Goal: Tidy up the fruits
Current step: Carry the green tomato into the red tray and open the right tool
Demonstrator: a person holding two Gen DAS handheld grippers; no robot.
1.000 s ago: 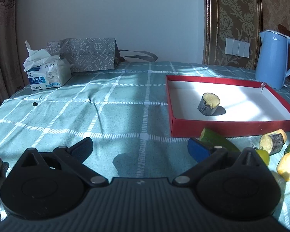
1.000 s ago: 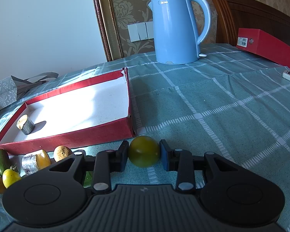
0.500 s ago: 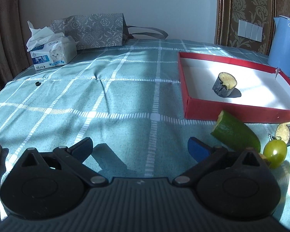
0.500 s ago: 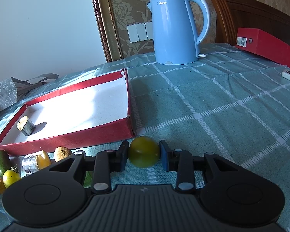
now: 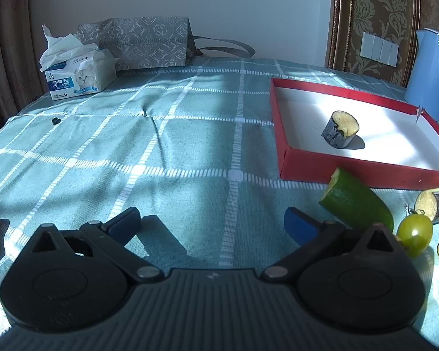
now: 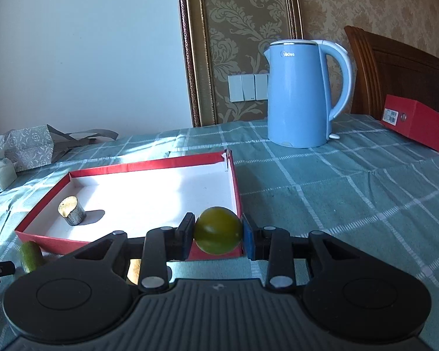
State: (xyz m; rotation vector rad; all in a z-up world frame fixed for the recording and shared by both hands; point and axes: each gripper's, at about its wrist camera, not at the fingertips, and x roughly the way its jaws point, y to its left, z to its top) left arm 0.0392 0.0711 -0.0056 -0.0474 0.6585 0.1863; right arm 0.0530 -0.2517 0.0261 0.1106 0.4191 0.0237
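I've lifted the green fruit (image 6: 218,230) to the red tray's (image 6: 237,188) near corner.
My right gripper (image 6: 218,232) clamps it, round, dull olive; my left gripper (image 5: 212,222) gapes, holding nothing.

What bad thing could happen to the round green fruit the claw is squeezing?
1. The round green fruit is smooth and held only at its sides by the right gripper, so it might slip out.
2. It sits near the red tray corner wall; dropped too early, it could bump the rim and roll off across the tablecloth.
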